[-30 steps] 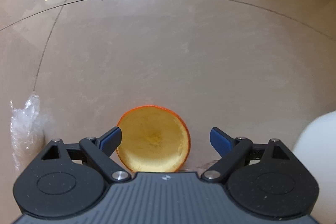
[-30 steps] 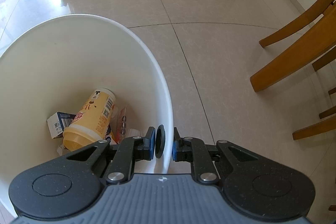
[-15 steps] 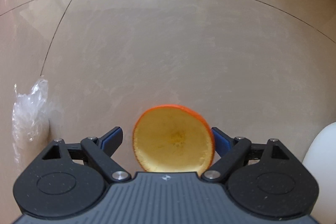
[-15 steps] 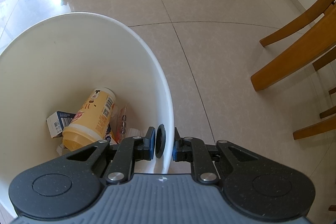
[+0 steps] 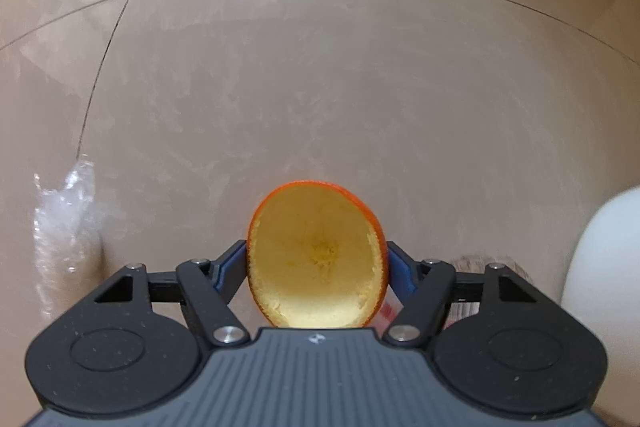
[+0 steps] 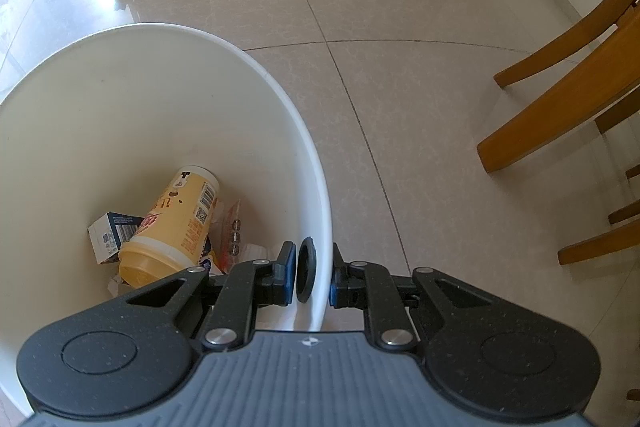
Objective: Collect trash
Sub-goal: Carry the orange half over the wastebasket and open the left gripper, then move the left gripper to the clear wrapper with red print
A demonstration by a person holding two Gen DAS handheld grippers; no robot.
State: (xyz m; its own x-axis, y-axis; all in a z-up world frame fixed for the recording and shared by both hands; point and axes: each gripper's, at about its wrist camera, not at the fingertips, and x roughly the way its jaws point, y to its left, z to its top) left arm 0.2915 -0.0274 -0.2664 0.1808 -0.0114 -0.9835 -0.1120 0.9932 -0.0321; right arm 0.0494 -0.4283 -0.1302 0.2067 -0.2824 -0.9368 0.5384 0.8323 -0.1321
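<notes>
Peel [image 5: 318, 259] sits dead centre between the left gripper [image 5: 316, 267] fingers, cup side facing the camera; jaws have just been closing and the pads now touch both its edges. Bin [image 5: 600, 287] lies at 3 o'clock from it. Right gripper [image 6: 311, 277] is clamped on the bin's rim, so the left hand carries.

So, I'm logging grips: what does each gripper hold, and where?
Left gripper: orange peel, its jaws just closed on its side edges. Right gripper: white bin, clamped at the rim.
</notes>
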